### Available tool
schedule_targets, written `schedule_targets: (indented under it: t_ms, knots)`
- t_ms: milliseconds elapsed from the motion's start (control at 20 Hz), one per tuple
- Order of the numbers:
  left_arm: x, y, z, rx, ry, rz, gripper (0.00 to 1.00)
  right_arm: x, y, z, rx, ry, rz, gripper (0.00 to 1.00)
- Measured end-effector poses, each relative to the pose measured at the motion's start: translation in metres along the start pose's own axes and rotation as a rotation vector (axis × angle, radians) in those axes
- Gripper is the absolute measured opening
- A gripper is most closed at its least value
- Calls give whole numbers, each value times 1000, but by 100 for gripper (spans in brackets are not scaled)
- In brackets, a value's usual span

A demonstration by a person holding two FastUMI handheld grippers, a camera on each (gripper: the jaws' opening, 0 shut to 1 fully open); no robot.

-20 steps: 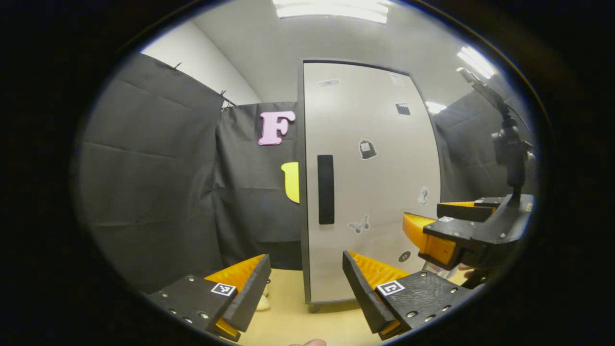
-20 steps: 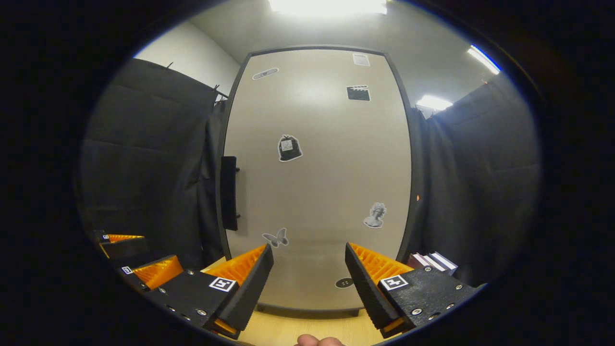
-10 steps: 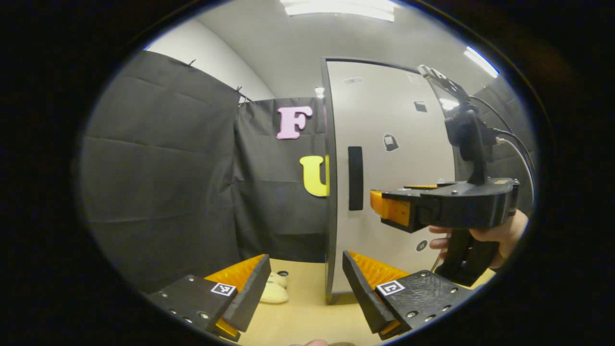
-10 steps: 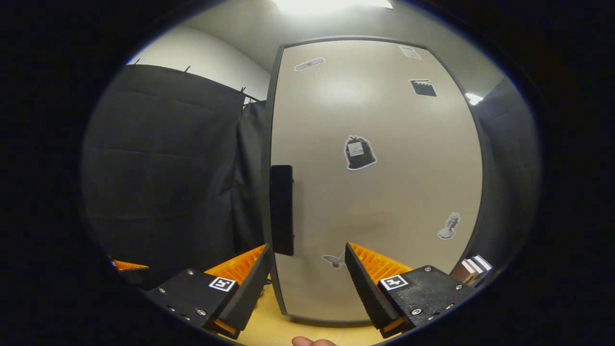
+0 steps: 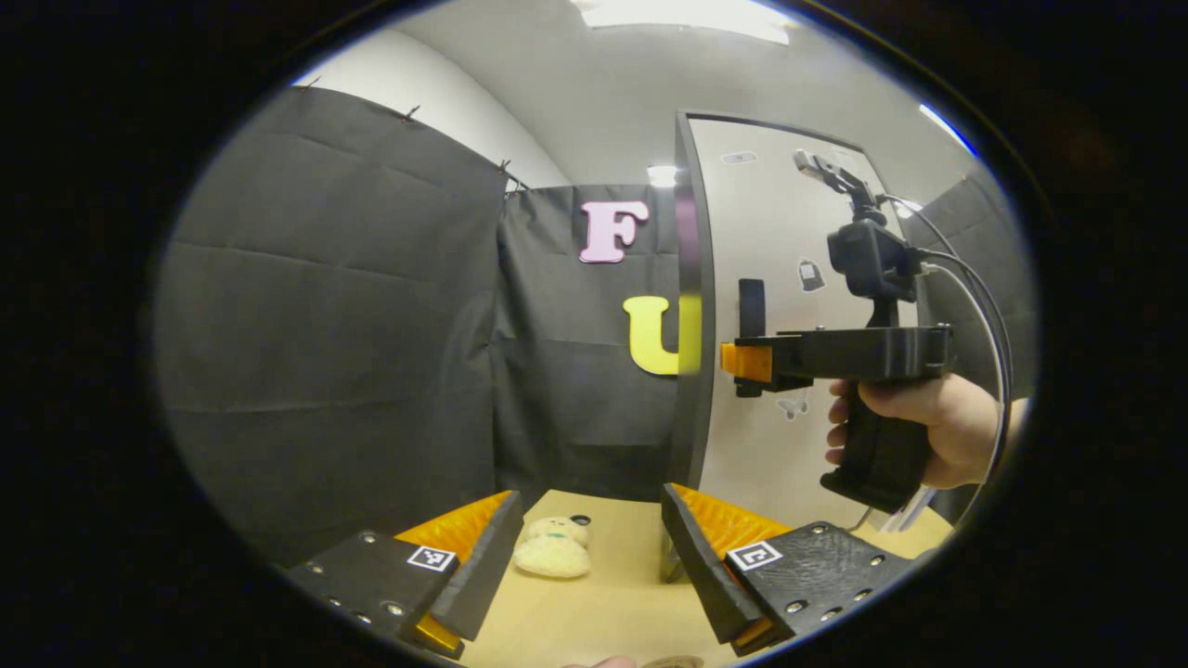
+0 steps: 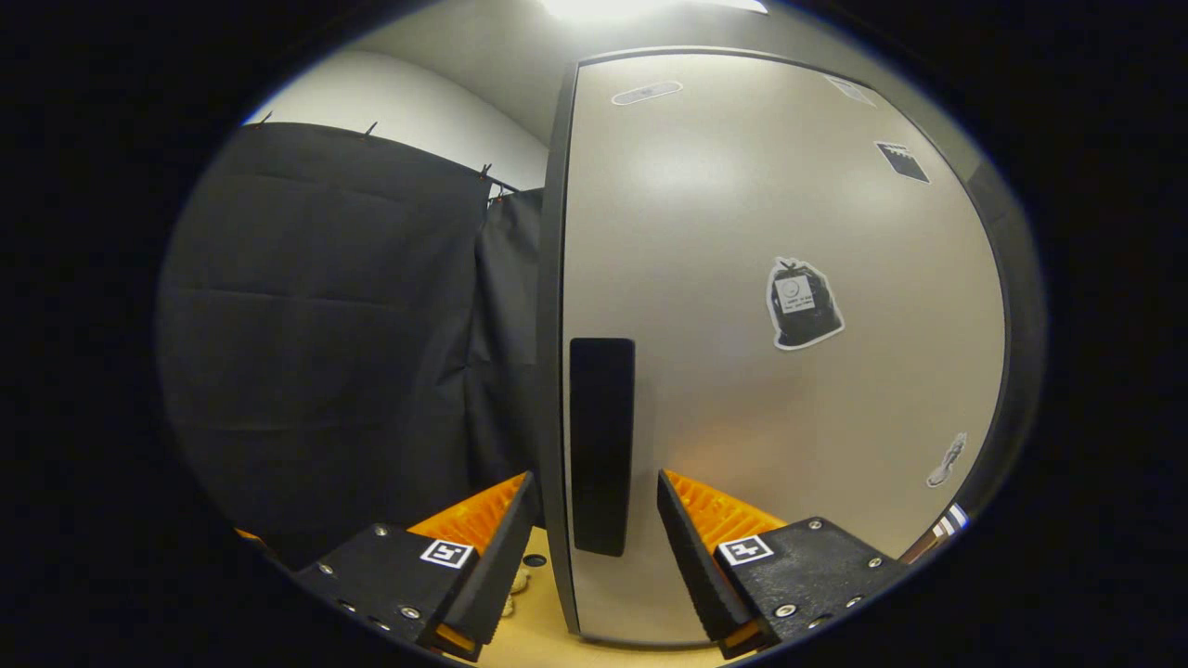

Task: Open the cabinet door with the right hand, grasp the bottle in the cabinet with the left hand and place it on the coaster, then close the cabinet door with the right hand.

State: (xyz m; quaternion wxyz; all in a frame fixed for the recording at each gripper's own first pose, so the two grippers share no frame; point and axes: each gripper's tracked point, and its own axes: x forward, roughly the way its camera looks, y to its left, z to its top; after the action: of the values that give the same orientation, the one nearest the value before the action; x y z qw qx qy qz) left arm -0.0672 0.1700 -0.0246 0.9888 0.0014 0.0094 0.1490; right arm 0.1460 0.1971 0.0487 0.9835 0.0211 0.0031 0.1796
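Since the right tool sat released around the handle, clenching off-center could've slipped off the cabinet door.

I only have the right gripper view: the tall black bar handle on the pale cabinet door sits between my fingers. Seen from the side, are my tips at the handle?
Observer: In the left gripper view the right hand-held gripper is held level, with its tips at the lower end of the black bar handle. I cannot tell whether they touch.
Operator: How is the other gripper?
Observer: The left hand-held gripper is open, low over the light wooden tabletop, left of the pale cabinet door.
Operator: Anything lying in front of it?
Observer: A cream plush toy lies on the tabletop just ahead of its fingers, near the cabinet's front corner.
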Motion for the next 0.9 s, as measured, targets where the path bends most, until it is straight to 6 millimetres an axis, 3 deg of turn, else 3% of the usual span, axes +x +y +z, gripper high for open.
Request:
schedule_targets:
  t_ms: [150, 200, 550, 800, 900]
  knots:
    - [-1, 8, -2, 1, 3, 19, 89, 3, -6, -8, -56, 44, -36, 57]
    - [-3, 11, -3, 1, 6, 28, 89, 6, -6, -7, -60, 39, -41, 39]
    - [-8, 18, -3, -14, 2, 41, 89, 0, -5, -10, -57, 91, 35, 26]
    - [4, 9, 1, 19, -14, 13, 89, -14, -2, -9, -71, 83, 79, 24]
    - [-5, 5, -5, 16, -5, 3, 89, -15, -5, -10, -68, 96, 105, 24]
